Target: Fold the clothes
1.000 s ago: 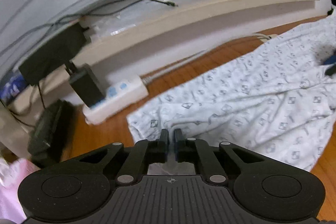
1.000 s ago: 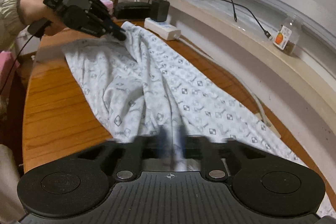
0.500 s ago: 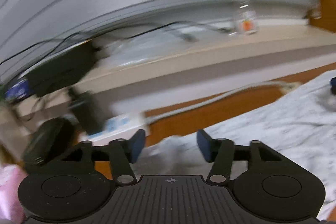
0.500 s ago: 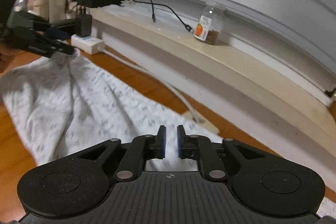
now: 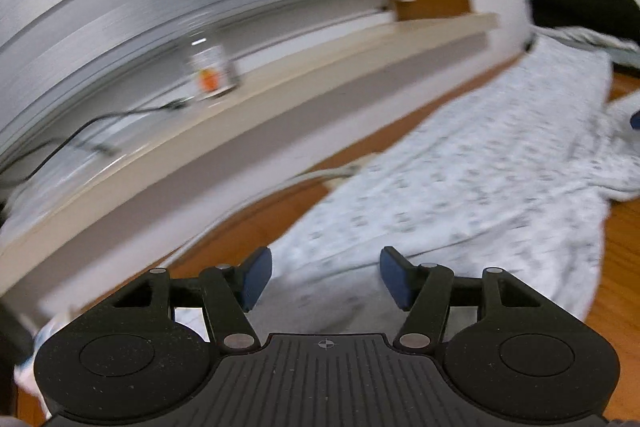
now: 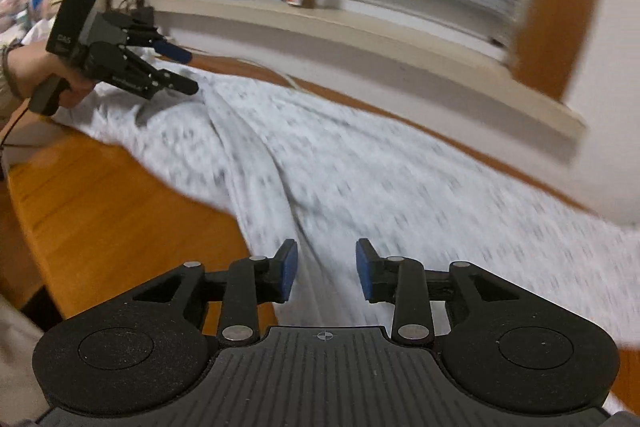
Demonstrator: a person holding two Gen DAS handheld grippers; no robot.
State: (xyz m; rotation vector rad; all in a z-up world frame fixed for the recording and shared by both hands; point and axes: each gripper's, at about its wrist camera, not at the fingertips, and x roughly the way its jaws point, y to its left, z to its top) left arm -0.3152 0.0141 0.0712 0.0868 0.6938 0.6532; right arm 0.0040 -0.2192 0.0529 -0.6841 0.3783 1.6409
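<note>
The white patterned garment (image 6: 320,163) is lying spread lengthwise along the wooden table (image 6: 100,195), under the window ledge (image 6: 360,31). I am holding my right gripper (image 6: 326,269) low over it, jaws just opening, gripping nothing. My left gripper (image 5: 322,277) is released too, jaws wide. Next I am judging I should pinch one edge cleanly, avoiding bunched layers.

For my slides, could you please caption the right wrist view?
Right gripper, jaws just opening, above patterned garment on wooden table; left gripper open.
</note>
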